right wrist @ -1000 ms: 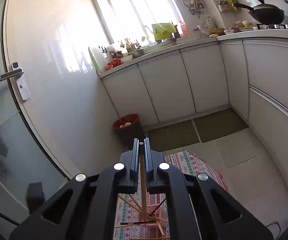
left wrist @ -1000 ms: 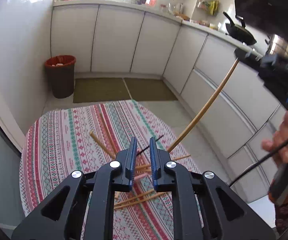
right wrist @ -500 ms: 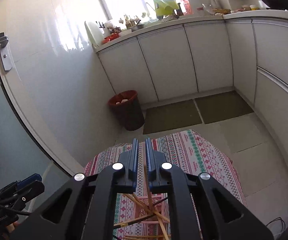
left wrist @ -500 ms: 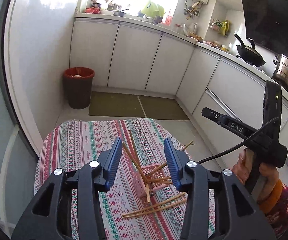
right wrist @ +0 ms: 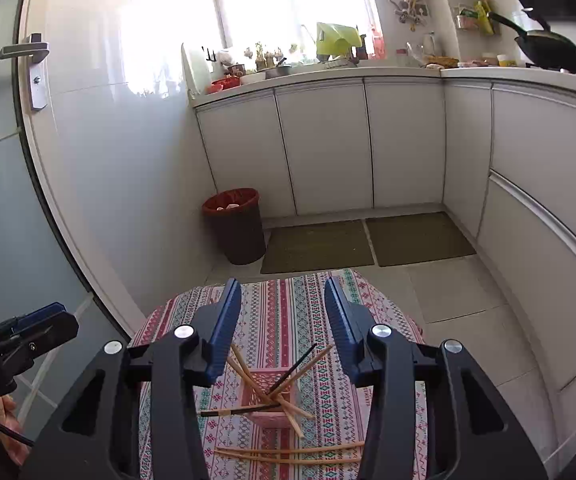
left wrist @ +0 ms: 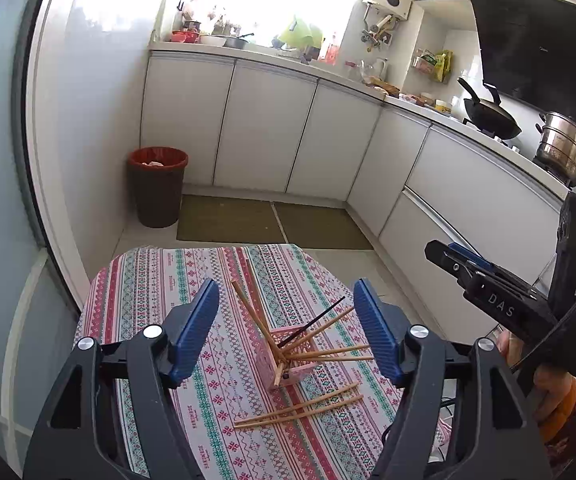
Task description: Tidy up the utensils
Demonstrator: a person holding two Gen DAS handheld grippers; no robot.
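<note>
We hold the left gripper (left wrist: 285,330) and the right gripper (right wrist: 283,326) with blue-padded jaws spreading, nothing between them. Below both: one pink lattice plastic holder (left wrist: 288,356), tipped on the striped patterned tablecloth (left wrist: 147,280), bamboo chopsticks (left wrist: 247,308) and one black chopstick (left wrist: 312,322) fanning out. Nearer us, loose bamboo chopsticks (left wrist: 300,406) lie flat on the cloth.
</note>
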